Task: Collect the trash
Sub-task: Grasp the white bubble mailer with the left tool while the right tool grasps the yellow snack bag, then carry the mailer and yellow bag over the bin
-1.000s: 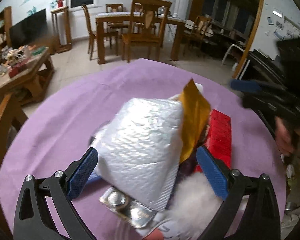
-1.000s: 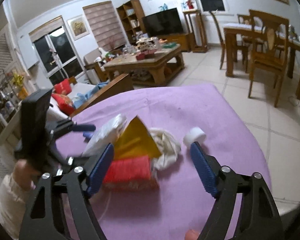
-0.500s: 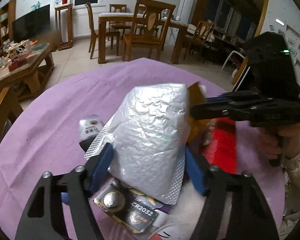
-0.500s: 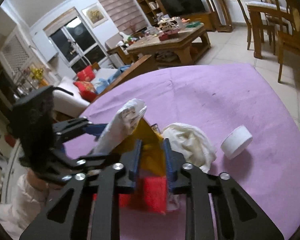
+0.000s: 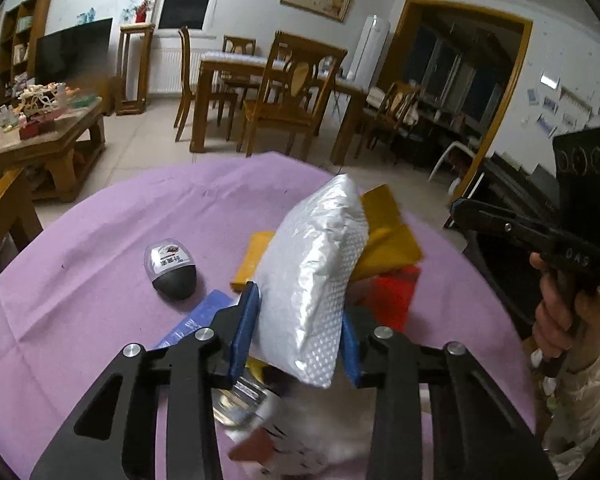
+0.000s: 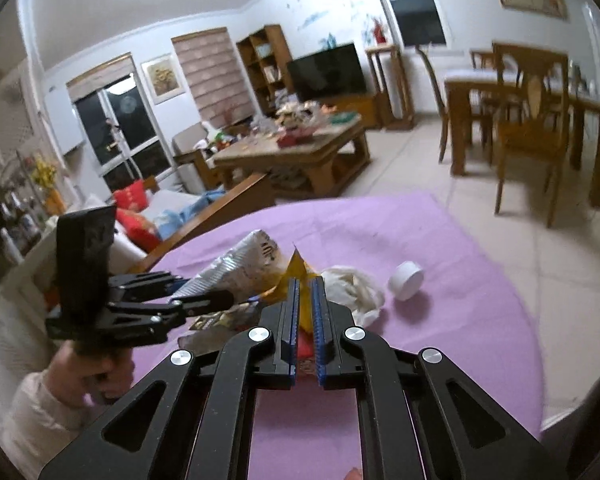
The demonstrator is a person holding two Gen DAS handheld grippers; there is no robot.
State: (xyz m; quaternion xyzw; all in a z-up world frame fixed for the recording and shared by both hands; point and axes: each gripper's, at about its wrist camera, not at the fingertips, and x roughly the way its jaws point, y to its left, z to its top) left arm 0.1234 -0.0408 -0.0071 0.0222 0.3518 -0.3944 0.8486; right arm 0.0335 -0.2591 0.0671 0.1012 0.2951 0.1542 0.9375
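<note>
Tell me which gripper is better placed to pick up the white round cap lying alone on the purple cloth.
Neither is free. Right gripper, shut on the yellow wrapper, is nearer the cap.

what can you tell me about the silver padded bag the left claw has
The silver bubble-padded mailer bag looks like shiny metallic film with a dimpled bubble texture, puffy and creased. It stands tilted, its top leaning away to the right, lifted above the purple tablecloth. The left claw pinches its lower part between its blue pads. Behind it a yellow foil wrapper seems to touch it. In the right wrist view its other face shows dark print, too small to read.
</note>
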